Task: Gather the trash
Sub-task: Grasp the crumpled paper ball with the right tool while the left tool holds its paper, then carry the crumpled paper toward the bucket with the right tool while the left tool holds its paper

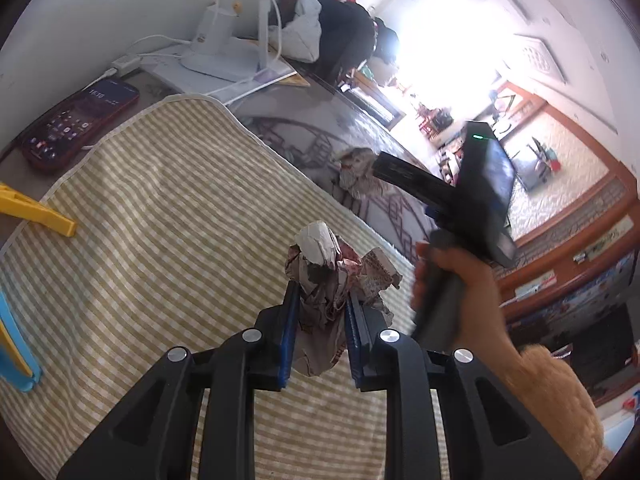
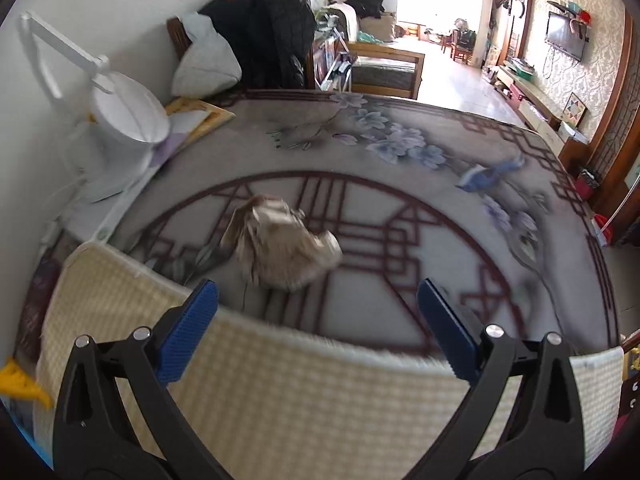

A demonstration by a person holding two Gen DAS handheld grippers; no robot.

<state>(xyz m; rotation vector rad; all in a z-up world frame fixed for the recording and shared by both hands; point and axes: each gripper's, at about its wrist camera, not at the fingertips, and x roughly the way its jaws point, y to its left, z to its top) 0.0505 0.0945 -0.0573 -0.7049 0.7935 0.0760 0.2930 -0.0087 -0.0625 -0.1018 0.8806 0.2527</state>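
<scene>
My left gripper point(image 1: 322, 300) is shut on a crumpled paper ball point(image 1: 332, 276) and holds it above the yellow checked mat point(image 1: 160, 208). A second crumpled paper ball point(image 2: 280, 240) lies on the patterned tabletop just past the mat's edge; it also shows in the left wrist view point(image 1: 356, 170). My right gripper point(image 2: 316, 300) is open and empty, its blue fingers a short way in front of that ball and on either side of it. The right gripper's body point(image 1: 460, 200) and the hand holding it show in the left wrist view.
A phone point(image 1: 80, 124) on a cable, a white desk lamp point(image 1: 224, 40) and a stack of papers point(image 2: 192, 120) stand near the wall. Yellow point(image 1: 40, 216) and blue point(image 1: 16, 352) plastic pieces lie at the mat's left. Clothes-draped chairs point(image 2: 264, 40) stand behind the table point(image 2: 400, 208).
</scene>
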